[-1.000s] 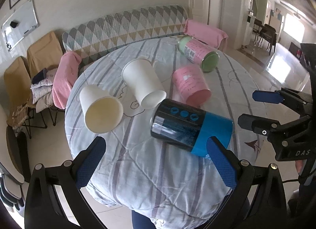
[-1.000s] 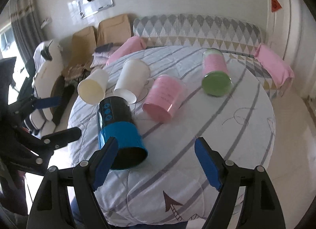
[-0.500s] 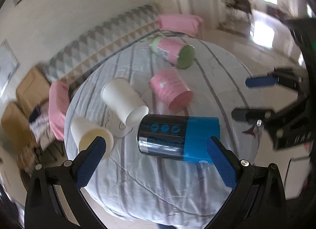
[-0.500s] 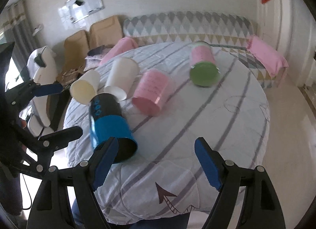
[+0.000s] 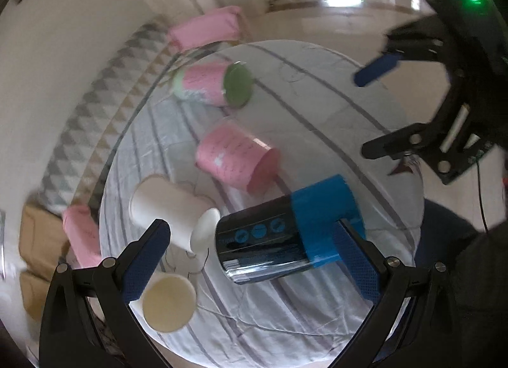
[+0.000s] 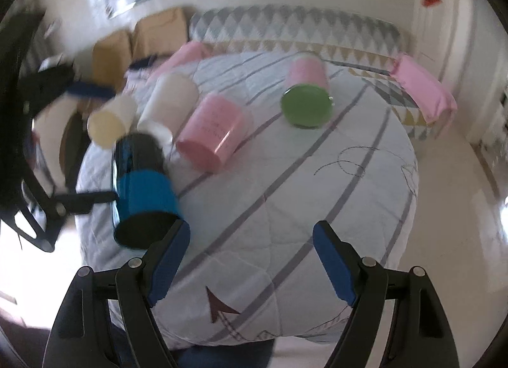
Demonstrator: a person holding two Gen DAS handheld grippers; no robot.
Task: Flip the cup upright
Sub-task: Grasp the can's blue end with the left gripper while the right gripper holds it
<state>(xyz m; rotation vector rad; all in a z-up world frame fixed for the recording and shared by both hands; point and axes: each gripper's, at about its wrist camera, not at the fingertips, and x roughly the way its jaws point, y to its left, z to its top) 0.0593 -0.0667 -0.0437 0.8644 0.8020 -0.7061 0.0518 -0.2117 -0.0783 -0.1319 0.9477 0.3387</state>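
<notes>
Approach was the step in hand: I held the left gripper (image 5: pixel 254 257) spread around the blue cup (image 5: pixel 285 234), lying sideways on the table (image 5: pixel 317 320). Right gripper (image 6: pixel 250 260) hung open, empty. Next, I judged, came closing on it and tipping it upright.

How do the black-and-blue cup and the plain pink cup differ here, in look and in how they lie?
The black-and-blue cup is two-toned with round blue icons; the pink cup is one colour with faint dark writing. The black-and-blue cup lies between the open left gripper's fingers, nearest the table edge; the pink cup lies further in, with no gripper around it. Both lie on their sides on the striped cloth.
</notes>
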